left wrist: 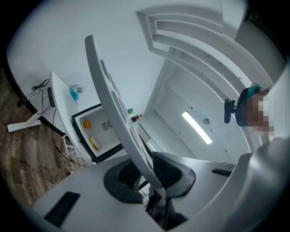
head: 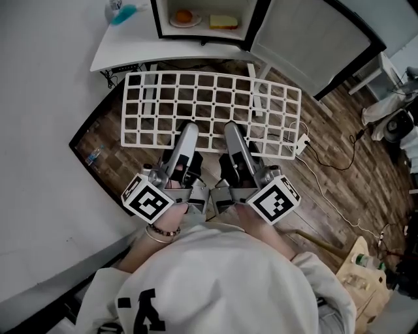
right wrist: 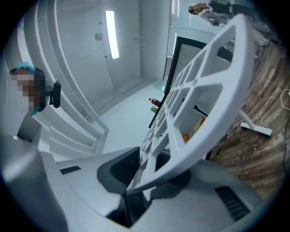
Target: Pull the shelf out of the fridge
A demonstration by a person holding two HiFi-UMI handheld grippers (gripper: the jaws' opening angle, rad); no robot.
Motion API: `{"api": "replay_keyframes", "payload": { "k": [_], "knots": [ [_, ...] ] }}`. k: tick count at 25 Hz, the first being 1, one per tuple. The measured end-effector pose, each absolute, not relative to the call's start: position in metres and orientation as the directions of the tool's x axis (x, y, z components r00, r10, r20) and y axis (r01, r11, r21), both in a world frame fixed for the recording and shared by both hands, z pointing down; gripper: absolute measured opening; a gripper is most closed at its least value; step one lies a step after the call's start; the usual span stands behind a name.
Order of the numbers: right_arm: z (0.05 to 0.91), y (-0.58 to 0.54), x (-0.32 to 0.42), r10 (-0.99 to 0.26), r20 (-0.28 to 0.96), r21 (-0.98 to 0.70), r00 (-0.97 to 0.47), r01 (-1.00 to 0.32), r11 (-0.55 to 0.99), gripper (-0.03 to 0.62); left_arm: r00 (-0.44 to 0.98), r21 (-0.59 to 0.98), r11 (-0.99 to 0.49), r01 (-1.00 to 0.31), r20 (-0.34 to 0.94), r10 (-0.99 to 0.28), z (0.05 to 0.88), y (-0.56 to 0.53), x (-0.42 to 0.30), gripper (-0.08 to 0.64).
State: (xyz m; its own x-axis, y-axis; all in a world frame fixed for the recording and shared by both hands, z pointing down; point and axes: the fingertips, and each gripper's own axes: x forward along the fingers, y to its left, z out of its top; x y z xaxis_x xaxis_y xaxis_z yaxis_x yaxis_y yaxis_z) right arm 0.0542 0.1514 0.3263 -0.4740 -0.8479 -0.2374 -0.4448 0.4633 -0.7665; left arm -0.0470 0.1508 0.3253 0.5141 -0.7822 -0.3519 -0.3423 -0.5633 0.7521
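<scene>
Now left gripper (head: pixel 187 128) and right gripper (head: pixel 230 128) jaws clamp the shelf (head: pixel 209 77), long axis left-to-right

The head view's top edge cuts off the fridge (head: pixel 202 31). The orange item (head: pixel 184 16) and yellow item (head: pixel 223 21) inside are too small to name. The near edge of the shelf (head: pixel 215 104) is hidden under the left hand-held gripper (head: pixel 187 130) and right hand-held gripper (head: pixel 232 129). A blue thing (head: pixel 123 13) near the tabletop's (head: pixel 130 45) left edge is cropped.
</scene>
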Motion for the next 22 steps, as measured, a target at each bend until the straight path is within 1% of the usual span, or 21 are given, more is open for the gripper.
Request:
{"api": "replay_keyframes", "payload": {
  "k": [22],
  "knots": [
    [0.32,0.264,0.1,-0.823,-0.241,-0.743,-0.514,-0.448,0.497,0.081,0.475,0.747,-0.565,-0.351,-0.378,-0.795,0.321,0.267,-0.001,0.069]
  ]
}}
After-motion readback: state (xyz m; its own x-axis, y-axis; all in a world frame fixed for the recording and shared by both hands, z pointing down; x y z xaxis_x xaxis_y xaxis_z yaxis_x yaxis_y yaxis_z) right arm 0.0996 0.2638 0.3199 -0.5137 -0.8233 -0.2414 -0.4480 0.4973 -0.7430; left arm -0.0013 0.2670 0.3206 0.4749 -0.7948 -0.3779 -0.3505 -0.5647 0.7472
